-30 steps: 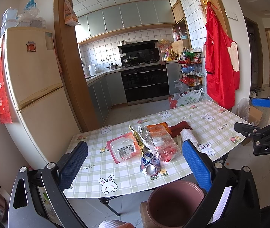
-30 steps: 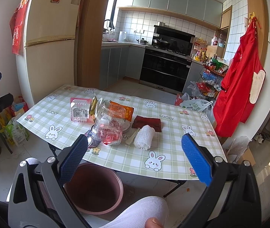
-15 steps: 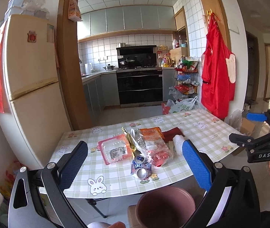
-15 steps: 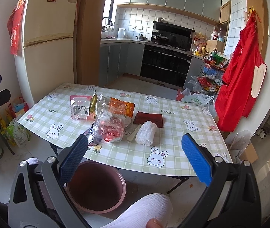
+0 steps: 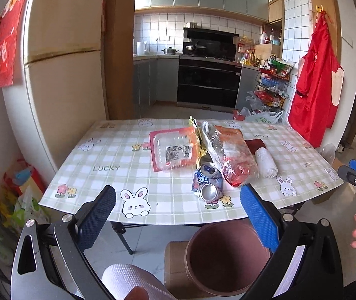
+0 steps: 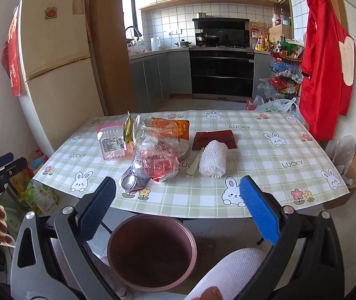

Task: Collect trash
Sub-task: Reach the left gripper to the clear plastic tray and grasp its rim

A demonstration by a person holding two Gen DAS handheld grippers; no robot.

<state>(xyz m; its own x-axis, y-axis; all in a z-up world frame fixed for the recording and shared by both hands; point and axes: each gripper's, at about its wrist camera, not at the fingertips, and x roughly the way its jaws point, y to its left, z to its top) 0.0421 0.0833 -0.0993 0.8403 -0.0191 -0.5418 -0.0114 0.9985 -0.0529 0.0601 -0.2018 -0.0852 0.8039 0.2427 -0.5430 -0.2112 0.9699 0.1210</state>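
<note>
Trash lies heaped at the middle of the table [image 6: 265, 150], well ahead of both grippers. Left gripper [image 5: 178, 212]: blue pads spread wide, nothing between them, held level before the table's near edge. Right gripper [image 6: 178, 205]: pads likewise wide apart and empty, in the same level pose and also short of the edge. Below and between the pads in each view stands a round maroon bin [image 6: 152, 252], open-topped, on the floor just in front of the table, beside a brown cardboard box [image 5: 175, 267].

Contents of the heap: two crushed cans [image 5: 206, 183] nearest the edge; a crumpled clear plastic bottle [image 6: 156, 157] touching them; a clear plastic tray with a printed label [image 5: 175, 150] on the left; an orange snack packet [image 6: 170, 127] and a gold wrapper [image 6: 128, 130] behind; a white foam net sleeve [image 6: 213, 160] on the right, with a dark red packet [image 6: 214, 138] behind it.

Surface: a green-and-white checked cloth printed with rabbits, flowers and the word LUCKY. Both ends of the table and the strip along its near edge are bare, so the heap is open to approach from the front and either side.

Room: a cream refrigerator [image 5: 60, 80] at left, a black oven [image 6: 221, 72] under grey cabinets at the back, a wire rack [image 6: 285, 67] and a hanging red apron [image 6: 325, 57] at right.

A white-clad knee [image 6: 230, 272] shows low in both views.
</note>
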